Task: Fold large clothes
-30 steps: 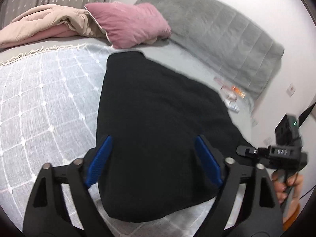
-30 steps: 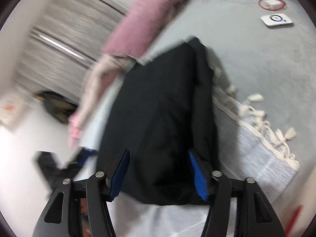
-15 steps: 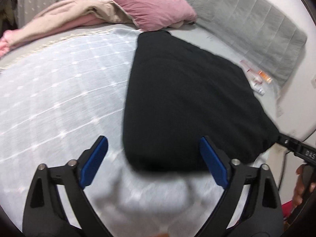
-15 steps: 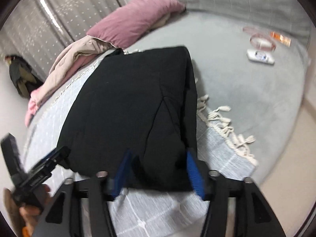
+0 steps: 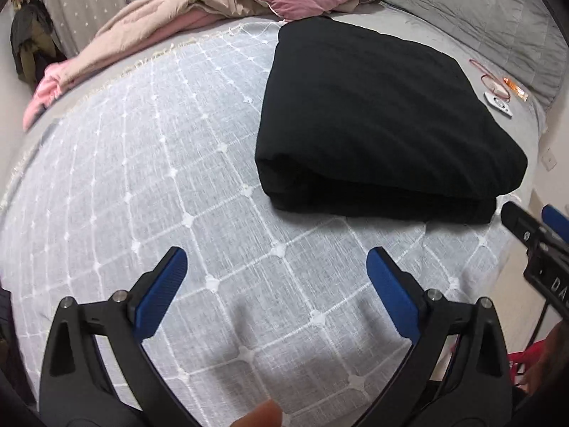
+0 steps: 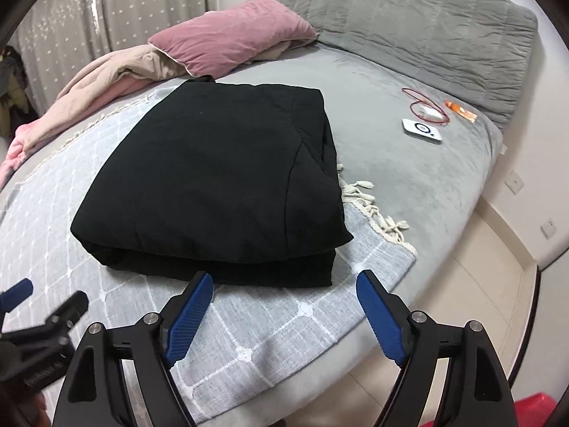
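A black garment [image 5: 377,114] lies folded in a thick rectangle on a pale grey checked blanket [image 5: 160,178] spread over the bed. It also shows in the right wrist view [image 6: 220,174], with its folded edge facing me. My left gripper [image 5: 277,267] is open and empty, held above the blanket, near side of the garment and apart from it. My right gripper [image 6: 284,288] is open and empty, just short of the garment's near edge. Each gripper shows at the edge of the other's view: the right gripper [image 5: 533,235] and the left gripper [image 6: 42,313].
A pink pillow [image 6: 231,39] and a beige-pink quilt [image 6: 89,85] lie at the bed's far side. A grey padded headboard [image 6: 409,21] stands behind. A white device [image 6: 422,131], red cable [image 6: 425,106] and orange item [image 6: 460,110] lie on the grey sheet. The blanket's fringe [image 6: 373,206] runs beside the garment.
Both grippers have pulled back and away from the black garment, which now lies folded and untouched in front of them. The jaws stayed open throughout.
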`<state>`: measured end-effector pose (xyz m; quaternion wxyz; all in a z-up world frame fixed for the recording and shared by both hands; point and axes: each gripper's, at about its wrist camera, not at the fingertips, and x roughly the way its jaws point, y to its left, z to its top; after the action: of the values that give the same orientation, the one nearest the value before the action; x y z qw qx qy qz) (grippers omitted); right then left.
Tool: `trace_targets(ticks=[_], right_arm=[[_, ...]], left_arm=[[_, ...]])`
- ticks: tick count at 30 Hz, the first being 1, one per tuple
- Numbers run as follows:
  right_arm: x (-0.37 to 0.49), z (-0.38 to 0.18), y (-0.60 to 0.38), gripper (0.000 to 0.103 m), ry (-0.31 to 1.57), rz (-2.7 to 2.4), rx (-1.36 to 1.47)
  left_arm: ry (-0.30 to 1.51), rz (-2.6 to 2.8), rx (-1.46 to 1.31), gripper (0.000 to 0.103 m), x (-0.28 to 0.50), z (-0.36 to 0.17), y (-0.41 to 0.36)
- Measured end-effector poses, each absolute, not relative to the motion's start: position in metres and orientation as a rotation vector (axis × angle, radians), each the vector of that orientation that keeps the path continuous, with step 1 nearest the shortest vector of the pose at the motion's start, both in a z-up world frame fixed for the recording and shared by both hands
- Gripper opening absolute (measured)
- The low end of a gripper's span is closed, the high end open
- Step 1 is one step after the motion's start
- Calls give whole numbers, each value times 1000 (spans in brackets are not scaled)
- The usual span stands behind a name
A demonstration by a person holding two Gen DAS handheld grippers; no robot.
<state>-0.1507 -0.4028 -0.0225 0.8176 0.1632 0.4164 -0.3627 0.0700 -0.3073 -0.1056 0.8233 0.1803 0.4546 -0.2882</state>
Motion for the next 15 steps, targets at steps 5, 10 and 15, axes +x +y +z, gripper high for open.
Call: trace_targets(ticks=[5,10,15], right_arm=[[-150,-23,-391,85,891,-756,359],[-153,-25,-389,85,901,-773,358],[-157,-28,-389,85,903,-779,375]], left_arm=[[986,-608,379,100,69,-111,-302],[987,-616,377,100,65,-110,-303],[970,-620,375,100,62,-105,-302]])
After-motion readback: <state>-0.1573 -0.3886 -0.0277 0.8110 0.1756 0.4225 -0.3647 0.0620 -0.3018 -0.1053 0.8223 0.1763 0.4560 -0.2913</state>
